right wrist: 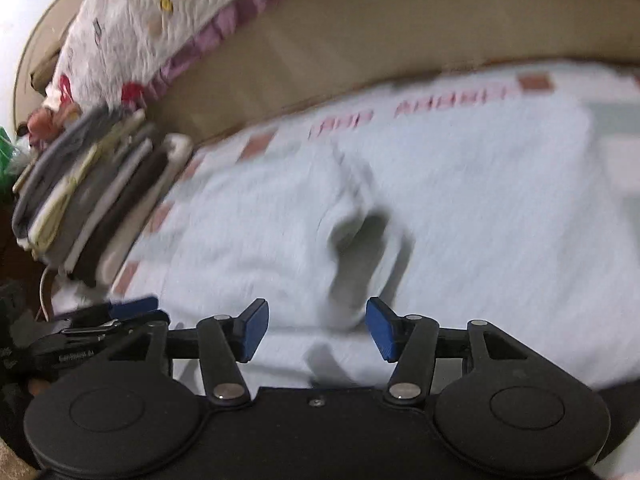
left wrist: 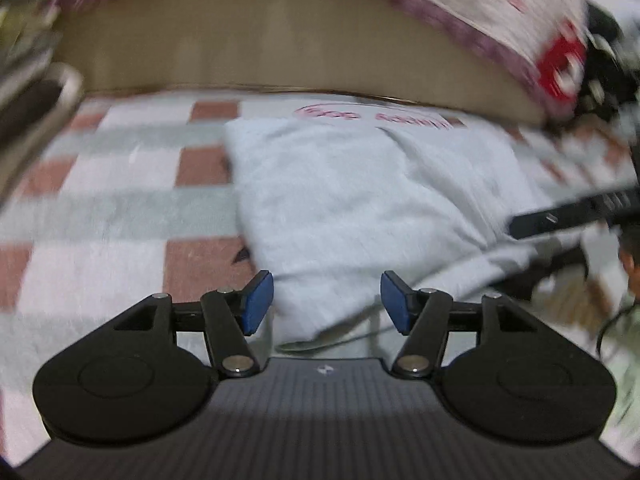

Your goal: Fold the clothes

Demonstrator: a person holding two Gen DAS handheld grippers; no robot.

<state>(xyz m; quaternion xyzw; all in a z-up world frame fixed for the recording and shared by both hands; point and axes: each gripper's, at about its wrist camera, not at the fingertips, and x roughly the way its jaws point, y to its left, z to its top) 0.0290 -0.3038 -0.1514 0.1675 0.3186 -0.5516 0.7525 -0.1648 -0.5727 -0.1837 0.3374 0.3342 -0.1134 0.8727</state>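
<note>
Left wrist view shows a pale blue garment [left wrist: 360,200] lying on a checked bedspread [left wrist: 120,200], close to the beige bed board [left wrist: 260,40]. The fabric looks like a soft knit or fleece, light and limp, so I judge it will sag and slide when lifted by one point only. Its near part is bunched with a loose flap, and the far part lies flatter. The best places to take it seem to be the corners or the straight left edge, where one layer can be pinched. Both pictures are blurred, so I cannot tell if it is a shirt or trousers, nor how many folds it has.

The left gripper [left wrist: 327,304] is spread wide, with blue pads [left wrist: 258,302] empty; it hangs just over the near edge of the garment, and contact is not clear.

In the right wrist view, the right gripper [right wrist: 317,330] is also wide apart and holds nothing, above the same garment [right wrist: 480,208], near a raised fold with a dark opening [right wrist: 368,236]. A stack of folded clothes [right wrist: 92,200] stands at the left, beside a flowered quilt [right wrist: 160,20].
</note>
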